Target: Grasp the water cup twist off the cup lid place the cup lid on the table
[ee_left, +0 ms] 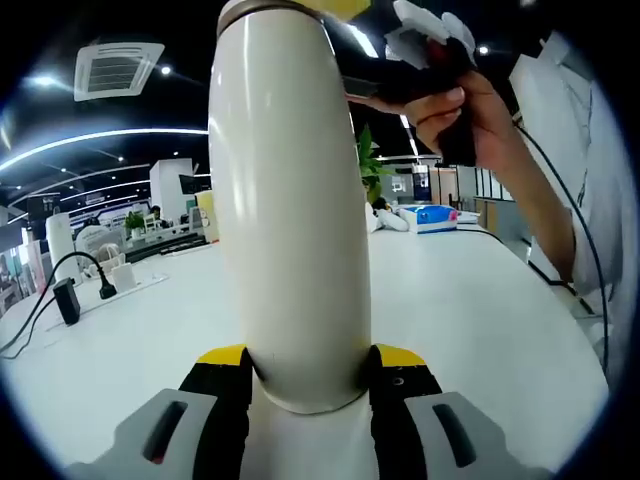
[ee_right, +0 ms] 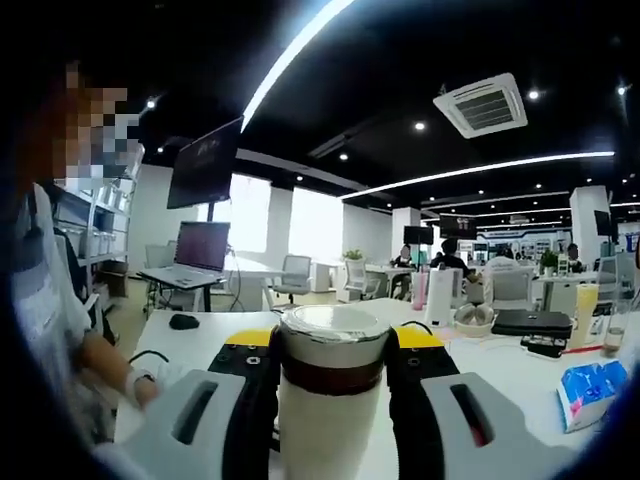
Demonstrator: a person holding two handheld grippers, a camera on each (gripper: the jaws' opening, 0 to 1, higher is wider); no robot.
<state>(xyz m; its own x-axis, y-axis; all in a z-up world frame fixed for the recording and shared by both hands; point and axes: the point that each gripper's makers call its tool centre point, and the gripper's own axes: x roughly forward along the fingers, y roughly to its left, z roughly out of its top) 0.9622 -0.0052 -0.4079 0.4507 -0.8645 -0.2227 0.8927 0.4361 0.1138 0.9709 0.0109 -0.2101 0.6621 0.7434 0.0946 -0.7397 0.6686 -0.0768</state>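
The left gripper (ee_left: 308, 375) pinches the cream water cup (ee_left: 290, 200) low on its body to steady it, while the right gripper (ee_right: 333, 350) clamps the steel cup lid (ee_right: 333, 335) for twisting, above the white bench (ee_left: 470, 300) beyond

I saw the tall cream water cup (ee_left: 290, 210) standing upright between my left gripper (ee_left: 308, 385) fingers, above the white bench (ee_left: 480, 300). My right gripper (ee_right: 333, 365) fingers flanked its steel lid (ee_right: 333, 338) on top.
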